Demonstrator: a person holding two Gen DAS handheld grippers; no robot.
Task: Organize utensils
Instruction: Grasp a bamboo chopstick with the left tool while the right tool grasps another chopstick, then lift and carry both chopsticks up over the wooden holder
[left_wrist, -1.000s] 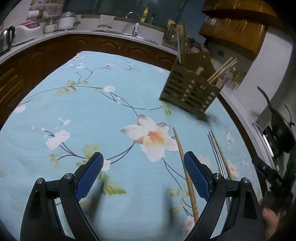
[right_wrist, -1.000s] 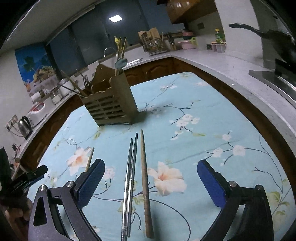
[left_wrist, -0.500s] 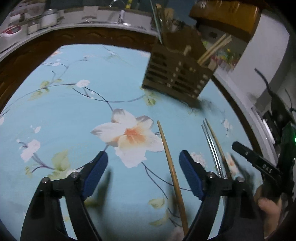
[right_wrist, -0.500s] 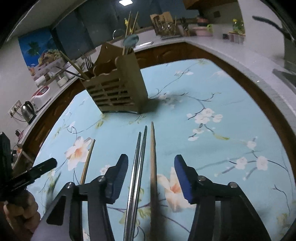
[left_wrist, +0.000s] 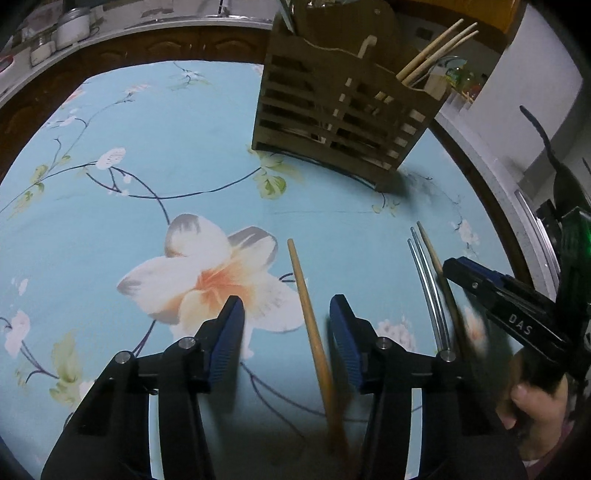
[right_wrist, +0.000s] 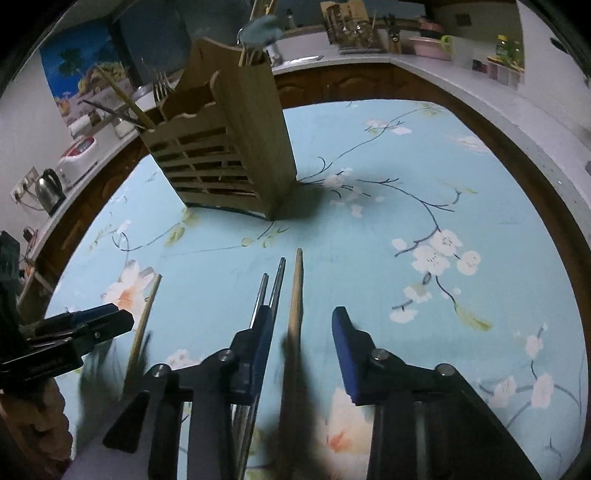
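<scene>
Two loose wooden chopsticks, a pale one (left_wrist: 308, 314) and a darker one (right_wrist: 295, 306), lie on the floral blue tablecloth (left_wrist: 110, 206) in front of the slatted wooden utensil holder (left_wrist: 343, 118). The left gripper (left_wrist: 286, 332) straddles the pale stick and the right gripper (right_wrist: 301, 339) the darker one, jaws closing but not yet touching, likely to lift each. A pair of steel chopsticks (right_wrist: 271, 284) lies between the two wooden ones.

Left gripper (left_wrist: 286, 325) and right gripper (right_wrist: 301, 338) — both angled down, jaws closing, pads not yet pressing.

I see a table under a light-blue flowered cloth (right_wrist: 424, 206). A pale counter (right_wrist: 491, 110) on dark wood cabinets (right_wrist: 354, 83) curves round from nine to three o'clock. A kettle (right_wrist: 50, 190) stands at nine, a beach poster (right_wrist: 79, 74) at ten. The light is dim.
</scene>
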